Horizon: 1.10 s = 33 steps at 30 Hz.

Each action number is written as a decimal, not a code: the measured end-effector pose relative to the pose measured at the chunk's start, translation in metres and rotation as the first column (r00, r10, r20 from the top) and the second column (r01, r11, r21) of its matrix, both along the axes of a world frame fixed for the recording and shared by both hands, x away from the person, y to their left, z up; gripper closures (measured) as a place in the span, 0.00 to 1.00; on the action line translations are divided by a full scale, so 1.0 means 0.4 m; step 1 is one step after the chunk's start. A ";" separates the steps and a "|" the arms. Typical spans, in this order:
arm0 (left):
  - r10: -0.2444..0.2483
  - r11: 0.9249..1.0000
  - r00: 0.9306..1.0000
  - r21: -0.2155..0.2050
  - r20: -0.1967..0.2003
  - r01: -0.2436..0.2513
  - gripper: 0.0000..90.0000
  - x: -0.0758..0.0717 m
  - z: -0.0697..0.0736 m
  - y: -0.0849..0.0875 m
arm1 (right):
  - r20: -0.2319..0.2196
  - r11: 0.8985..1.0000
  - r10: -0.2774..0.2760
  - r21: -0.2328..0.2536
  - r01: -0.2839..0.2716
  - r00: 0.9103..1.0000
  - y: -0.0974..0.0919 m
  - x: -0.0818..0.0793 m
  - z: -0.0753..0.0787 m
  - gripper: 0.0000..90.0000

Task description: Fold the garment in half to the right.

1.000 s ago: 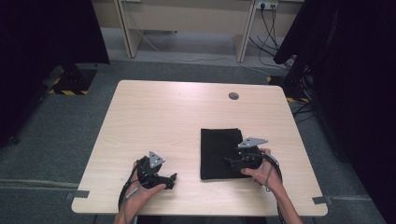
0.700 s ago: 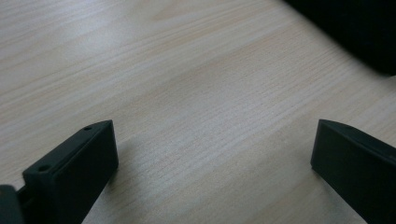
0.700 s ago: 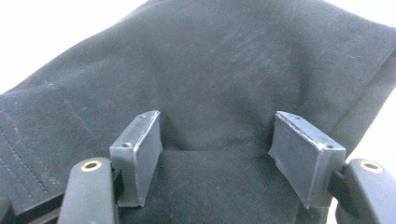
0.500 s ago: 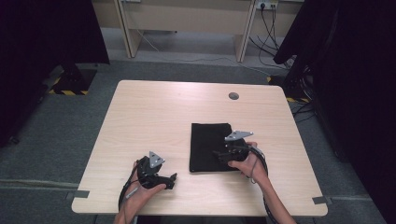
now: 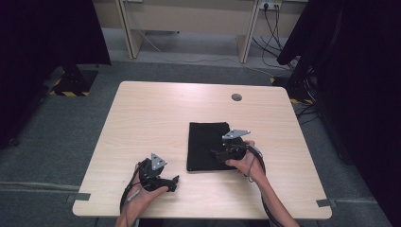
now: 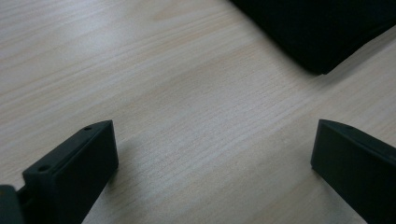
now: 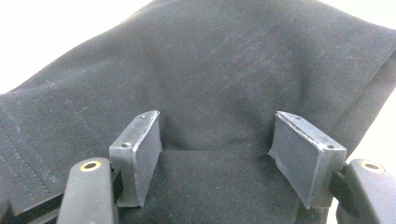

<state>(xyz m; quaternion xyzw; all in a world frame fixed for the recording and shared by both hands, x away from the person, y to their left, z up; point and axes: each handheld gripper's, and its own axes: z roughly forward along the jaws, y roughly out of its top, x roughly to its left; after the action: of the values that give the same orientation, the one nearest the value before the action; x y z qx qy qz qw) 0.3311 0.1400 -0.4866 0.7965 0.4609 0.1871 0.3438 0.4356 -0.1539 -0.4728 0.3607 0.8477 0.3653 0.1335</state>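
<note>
Black cloth (image 5: 208, 145), folded into a flat rectangle, lies on our wooden table (image 5: 156, 113), right of centre and toward the near edge. Our right gripper (image 5: 218, 154) rests on its right part with the jaws spread wide; in the right gripper view the fabric (image 7: 224, 84) runs under and between them, unpinched. Our left gripper (image 5: 174, 180) sits near the front edge, well apart from the cloth, jaws parted over bare wood (image 6: 205, 140), grasping nothing.

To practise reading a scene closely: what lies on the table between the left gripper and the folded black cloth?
Nothing: in the high view, bare wood separates the left gripper from the black cloth. The left gripper view shows the same bare table between its open jaws.
</note>
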 end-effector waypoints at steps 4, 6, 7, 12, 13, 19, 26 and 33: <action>0.000 1.000 1.000 0.000 0.000 0.000 0.00 0.000 0.000 0.000 | -0.002 1.000 0.004 0.009 -0.004 1.000 -0.006 0.000 0.011 0.35; 0.000 1.000 1.000 0.000 0.000 0.000 0.00 0.000 0.000 0.000 | 0.007 1.000 0.008 0.016 -0.008 1.000 -0.009 -0.005 0.020 0.33; 0.000 1.000 1.000 0.000 0.000 0.000 0.00 0.000 0.000 0.000 | 0.008 1.000 0.016 0.024 -0.016 1.000 -0.013 -0.010 0.029 0.32; 0.000 1.000 1.000 0.000 0.000 0.000 0.00 0.000 0.000 0.000 | 0.020 0.998 0.007 0.067 -0.009 1.000 -0.039 -0.025 0.047 0.31; 0.000 1.000 1.000 0.000 0.000 0.000 0.00 0.000 0.000 0.000 | 0.020 0.998 0.007 0.067 -0.009 1.000 -0.039 -0.025 0.047 0.31; 0.000 1.000 1.000 0.000 0.000 0.000 0.00 0.000 0.000 0.000 | 0.028 0.996 0.002 0.085 -0.005 1.000 -0.075 -0.043 0.059 0.31; 0.000 1.000 1.000 0.000 0.000 0.000 0.00 0.000 0.000 0.000 | 0.019 0.997 0.001 0.076 -0.003 1.000 -0.093 -0.055 0.047 0.31; 0.000 1.000 1.000 0.000 0.000 0.000 0.00 0.000 0.000 0.000 | 0.014 0.997 0.002 0.081 -0.003 1.000 -0.109 -0.069 0.042 0.30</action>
<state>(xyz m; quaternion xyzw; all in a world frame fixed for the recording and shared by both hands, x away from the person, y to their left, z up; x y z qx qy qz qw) 0.3312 0.1400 -0.4866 0.7965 0.4609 0.1870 0.3437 0.4081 -0.1973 -0.4559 0.3623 0.8316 0.4021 0.1244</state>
